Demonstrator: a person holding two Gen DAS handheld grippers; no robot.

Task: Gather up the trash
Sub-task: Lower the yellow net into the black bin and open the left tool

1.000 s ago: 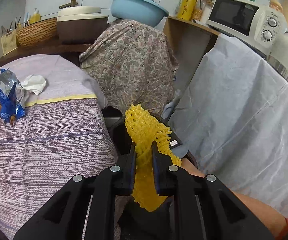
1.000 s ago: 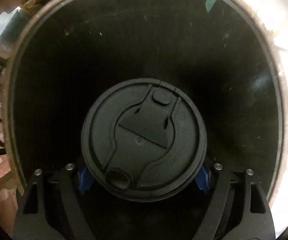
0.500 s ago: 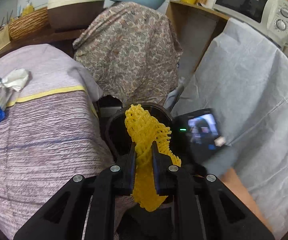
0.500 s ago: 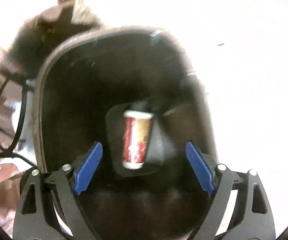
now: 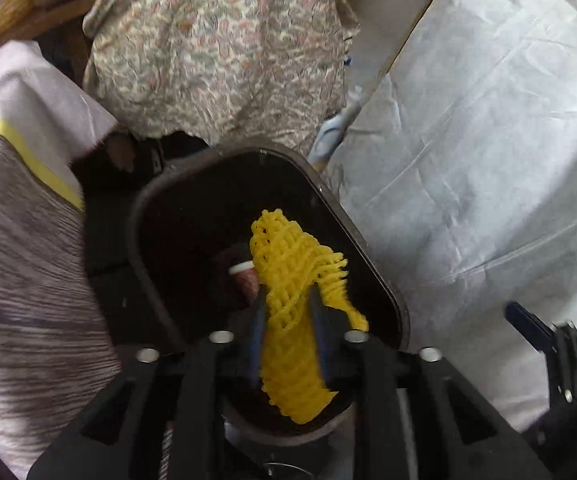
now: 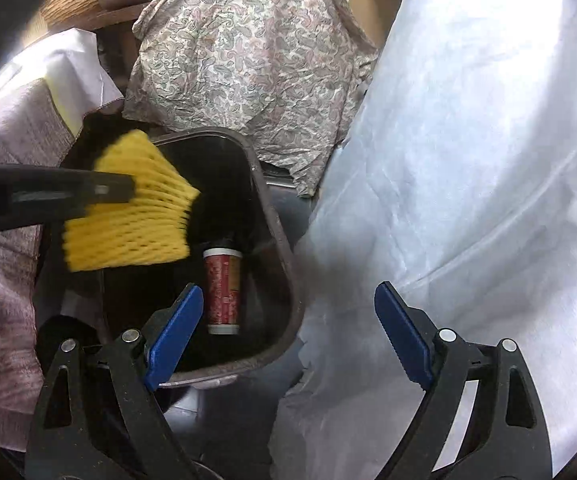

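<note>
A yellow foam net (image 5: 296,280) sits between the pads of my left gripper (image 5: 286,300), whose jaws are opening while the net still fills the gap. It hangs over the mouth of a dark bin (image 5: 368,248). In the right wrist view the net (image 6: 128,216) and a left fingertip (image 6: 104,190) are above the bin (image 6: 280,240). A red paper cup (image 6: 222,288) with a black lid lies at the bin's bottom, partly hidden behind the net in the left wrist view. My right gripper (image 6: 288,292) is open and empty above the bin's near right rim.
A white sheet (image 6: 468,160) drapes the furniture right of the bin. A paisley cloth (image 6: 248,48) covers something behind it. A striped purple cloth (image 5: 20,272) with a yellow band covers the table on the left. My right gripper's blue pad (image 5: 528,328) shows at the lower right.
My left gripper came down over the bin with the net and its jaws widened. My right gripper let go of the cup, which fell into the bin, then rose out of the bin.
</note>
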